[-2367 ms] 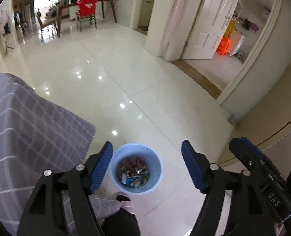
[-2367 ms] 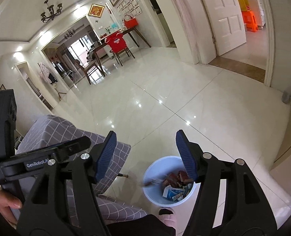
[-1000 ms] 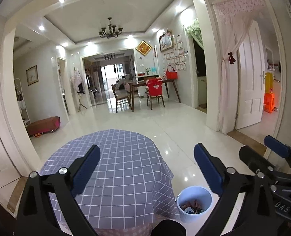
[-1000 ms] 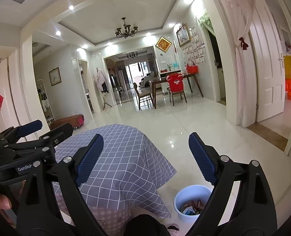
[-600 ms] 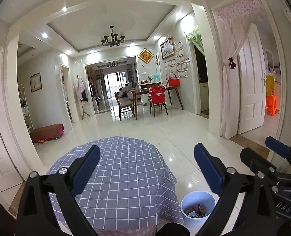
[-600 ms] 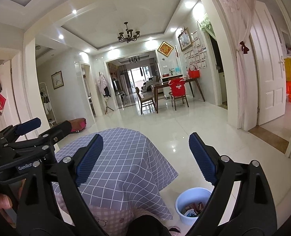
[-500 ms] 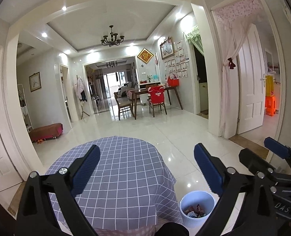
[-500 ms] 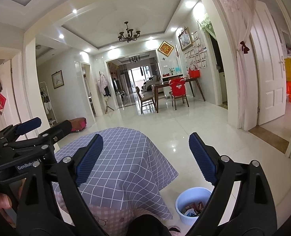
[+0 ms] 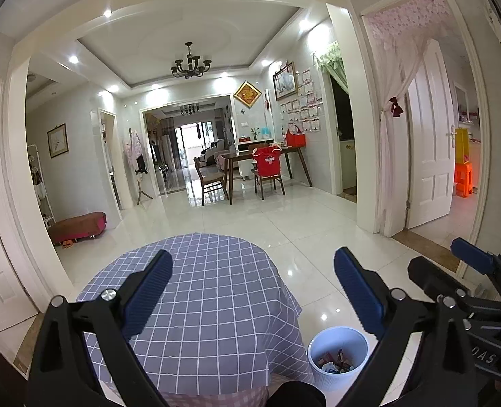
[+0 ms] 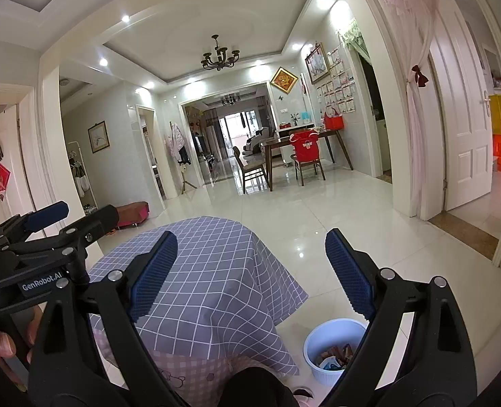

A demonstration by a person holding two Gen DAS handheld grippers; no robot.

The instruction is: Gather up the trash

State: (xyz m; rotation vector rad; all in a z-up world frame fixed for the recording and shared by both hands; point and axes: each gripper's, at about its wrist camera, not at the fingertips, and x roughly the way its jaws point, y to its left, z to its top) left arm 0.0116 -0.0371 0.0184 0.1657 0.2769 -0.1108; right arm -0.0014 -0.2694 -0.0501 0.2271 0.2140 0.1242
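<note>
I hold my left tongs [image 9: 250, 288] and right tongs [image 10: 250, 268] wide and empty above the checked tablecloth [image 9: 216, 305], because the wrappers [image 10: 335, 356] lie in the bin [image 10: 321, 342] below right.

The left gripper [image 9: 252, 283] hangs with jaws wide apart and nothing between them, over a table [image 9: 209, 305] draped in a grey checked cloth; the right gripper [image 9: 471, 264] shows at the right edge. A white bin [image 9: 338, 356] holding wrappers stands on the tiled floor [image 9: 284, 224] just beside the table.

Bin [image 9: 338, 373] trash too small to identify
</note>
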